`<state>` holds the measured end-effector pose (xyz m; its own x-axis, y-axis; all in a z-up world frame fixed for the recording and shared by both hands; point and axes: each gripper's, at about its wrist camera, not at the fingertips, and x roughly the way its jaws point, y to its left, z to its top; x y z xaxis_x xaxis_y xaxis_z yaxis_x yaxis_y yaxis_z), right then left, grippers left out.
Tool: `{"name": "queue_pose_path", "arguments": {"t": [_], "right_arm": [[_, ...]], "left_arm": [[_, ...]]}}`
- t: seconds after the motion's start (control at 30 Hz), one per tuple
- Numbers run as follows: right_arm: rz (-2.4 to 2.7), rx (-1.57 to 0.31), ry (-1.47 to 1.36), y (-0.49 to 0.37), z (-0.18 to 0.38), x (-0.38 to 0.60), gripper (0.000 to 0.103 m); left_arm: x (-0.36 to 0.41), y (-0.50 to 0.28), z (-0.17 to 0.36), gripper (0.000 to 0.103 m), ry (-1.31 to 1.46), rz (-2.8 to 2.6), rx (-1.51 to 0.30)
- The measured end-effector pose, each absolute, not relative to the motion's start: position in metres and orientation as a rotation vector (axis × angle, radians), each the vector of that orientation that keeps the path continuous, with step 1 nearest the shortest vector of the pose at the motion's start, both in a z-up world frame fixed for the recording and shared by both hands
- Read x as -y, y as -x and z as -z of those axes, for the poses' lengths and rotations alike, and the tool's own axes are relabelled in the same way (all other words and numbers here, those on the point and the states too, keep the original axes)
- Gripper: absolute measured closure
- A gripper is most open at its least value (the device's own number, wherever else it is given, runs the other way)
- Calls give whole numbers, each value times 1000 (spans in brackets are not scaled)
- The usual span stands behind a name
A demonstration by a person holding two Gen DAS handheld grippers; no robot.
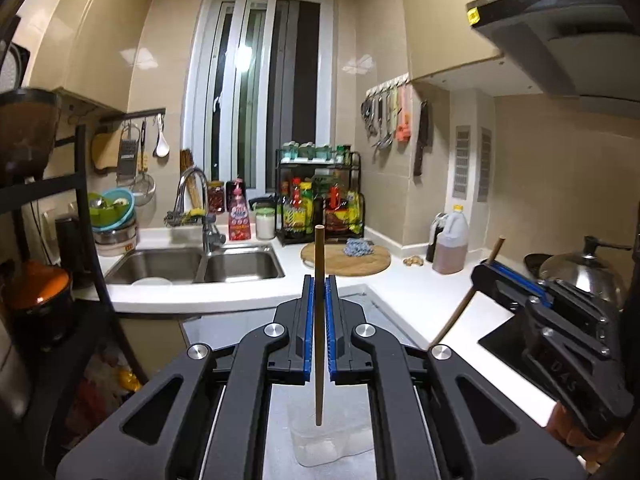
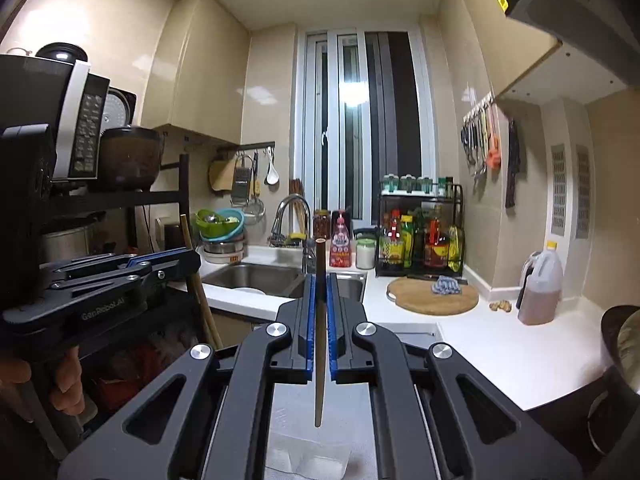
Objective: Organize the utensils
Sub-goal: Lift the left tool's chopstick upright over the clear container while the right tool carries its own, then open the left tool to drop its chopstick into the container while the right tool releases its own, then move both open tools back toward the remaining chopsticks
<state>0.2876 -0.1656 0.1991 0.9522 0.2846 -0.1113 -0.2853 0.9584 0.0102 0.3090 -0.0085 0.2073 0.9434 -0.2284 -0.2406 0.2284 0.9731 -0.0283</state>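
Left gripper (image 1: 319, 280) pinched on 1 chopstick (image 1: 319, 320), held upright between the blue pads, thick end up and thin tip hanging over a clear plastic box (image 1: 320, 446) on the white counter (image 1: 400, 292) below. Right gripper (image 2: 319, 280) pinched the same way on a 2nd chopstick (image 2: 319, 332), also upright, tip above the same box (image 2: 304, 460). Both sticks well clear of the box, not touching it. Probably the carrying step now, with a holder or place for the pair not possible to tell from here. Best to keep both grips pressed firm, since a thin round stick can turn or slip between flat pads. Good to hold each stick vertical and to move both hands slowly together, away from the tap (image 1: 196, 196) and the round cutting board (image 1: 346, 260). Before lowering, line up the thin tips first, then go straight down without side push.
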Motion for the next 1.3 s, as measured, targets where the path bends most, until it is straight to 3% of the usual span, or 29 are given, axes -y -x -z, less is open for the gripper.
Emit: {"name": "queue_pose_path", "arguments": {"t": [0.2,0.57,0.6,0.63,0.67,0.7,0.73,0.77,1.1,1.3], "right_arm": [[-285,-173,-10,-310,-169,170,98],[-278,-261,-56,-328,-127,174,97],[-280,-271,-59,-329,-124,173,95],[-285,-288,-66,-329,-121,173,93],[-287,-306,-68,-329,-119,173,85],[-283,-328,-68,-329,-116,173,77],[-275,-342,-70,-326,-113,173,60],[-270,-347,-74,-321,-111,174,50],[-208,-411,-106,-227,-63,180,21],[-194,-435,-154,-154,-45,183,14]], "left_arm": [[2,-341,-164,98,24,226,-330],[-1,-359,-135,96,18,231,-414],[-1,-360,-134,92,21,233,-432],[-1,-359,-131,64,27,225,-448],[-3,-357,-129,27,33,197,-454],[-5,-351,-129,18,43,168,-440],[-9,-342,-128,15,64,134,-408],[-10,-337,-126,15,72,128,-408],[-27,-239,-76,10,58,6,-535],[-35,-166,-58,10,60,-48,-555]]}}
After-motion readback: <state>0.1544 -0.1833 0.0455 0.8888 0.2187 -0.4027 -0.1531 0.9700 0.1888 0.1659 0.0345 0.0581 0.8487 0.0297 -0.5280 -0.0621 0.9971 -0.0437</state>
